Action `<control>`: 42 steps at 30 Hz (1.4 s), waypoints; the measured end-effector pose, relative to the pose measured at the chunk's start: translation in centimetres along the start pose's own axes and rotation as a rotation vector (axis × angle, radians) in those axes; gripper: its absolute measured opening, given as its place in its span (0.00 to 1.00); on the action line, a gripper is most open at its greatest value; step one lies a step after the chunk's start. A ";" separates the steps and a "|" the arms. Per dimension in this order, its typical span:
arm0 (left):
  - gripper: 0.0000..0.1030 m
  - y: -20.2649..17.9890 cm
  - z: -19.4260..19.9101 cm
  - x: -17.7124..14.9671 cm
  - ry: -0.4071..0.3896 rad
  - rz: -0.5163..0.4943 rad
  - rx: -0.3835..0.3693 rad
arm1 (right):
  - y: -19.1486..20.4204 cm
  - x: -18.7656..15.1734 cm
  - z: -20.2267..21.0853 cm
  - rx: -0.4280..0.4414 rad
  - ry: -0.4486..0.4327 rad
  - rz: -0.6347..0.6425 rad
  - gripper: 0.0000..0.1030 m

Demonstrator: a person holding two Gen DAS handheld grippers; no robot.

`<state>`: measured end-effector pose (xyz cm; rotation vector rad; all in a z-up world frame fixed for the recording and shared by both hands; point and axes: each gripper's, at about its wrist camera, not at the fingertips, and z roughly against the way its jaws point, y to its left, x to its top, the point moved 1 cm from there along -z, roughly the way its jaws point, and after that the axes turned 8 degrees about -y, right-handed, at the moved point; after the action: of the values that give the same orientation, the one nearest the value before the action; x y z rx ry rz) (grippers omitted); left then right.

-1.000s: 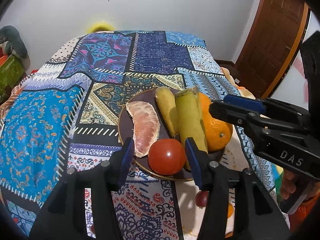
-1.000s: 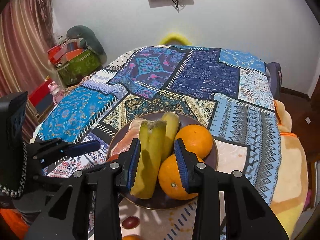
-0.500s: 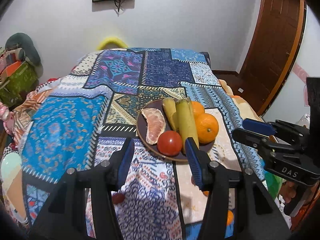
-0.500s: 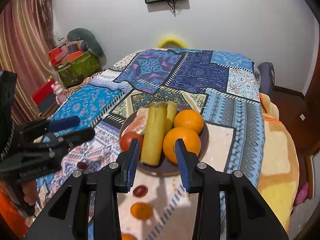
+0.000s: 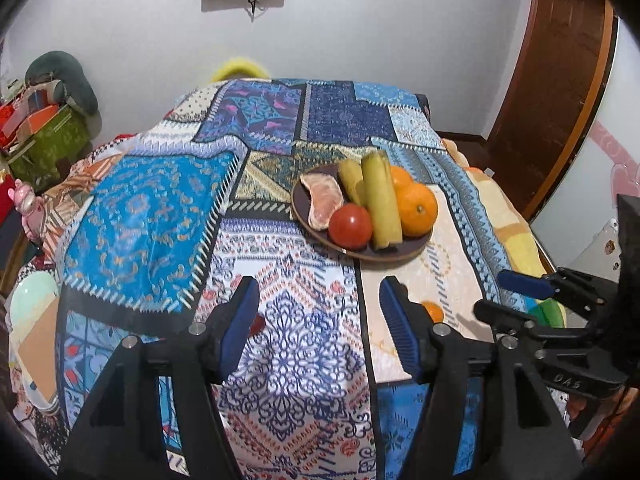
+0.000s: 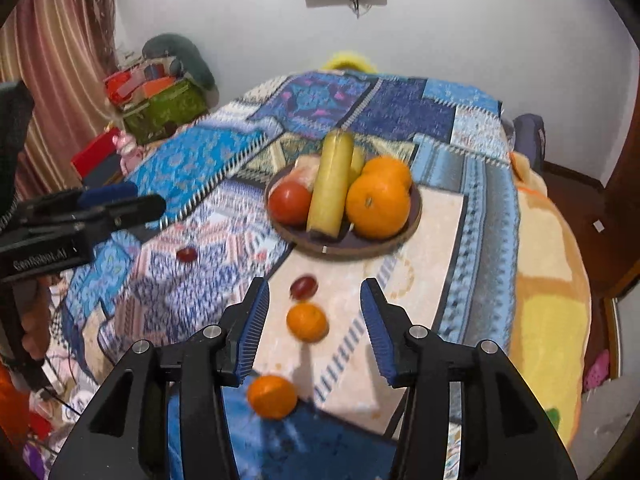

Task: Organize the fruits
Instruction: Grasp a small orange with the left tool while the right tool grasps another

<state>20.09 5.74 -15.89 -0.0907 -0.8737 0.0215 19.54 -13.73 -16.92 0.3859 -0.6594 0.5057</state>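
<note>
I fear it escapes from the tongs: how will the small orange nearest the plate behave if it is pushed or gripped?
The small orange looks round and lies loose on the flat cloth, so a push would probably roll it. Its skin seems smooth, so it may slip. It fits between the open right tongs.

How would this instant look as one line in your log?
left tongs: open, empty | right tongs: open, empty | plate: loaded | small orange: loose on cloth
</note>
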 end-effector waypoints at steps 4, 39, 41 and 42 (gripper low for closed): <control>0.60 -0.3 -0.6 -1.2 0.024 -0.013 0.002 | 0.2 -1.4 -1.7 0.013 0.053 -0.008 0.43; 0.60 -8.0 -2.8 -6.0 0.185 -0.072 -0.137 | -3.3 -2.8 4.1 -0.051 -0.019 -0.074 0.31; 0.60 -8.7 -3.1 -6.7 0.201 -0.080 -0.145 | -3.4 -3.1 4.6 -0.054 -0.022 -0.079 0.31; 0.60 -9.1 -3.3 -7.0 0.210 -0.086 -0.147 | -3.6 -3.3 4.7 -0.054 -0.024 -0.083 0.31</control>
<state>17.92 -3.92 -22.55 -0.1891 -0.6675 -0.1309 17.05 -19.98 -16.28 0.3677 -0.6762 0.4046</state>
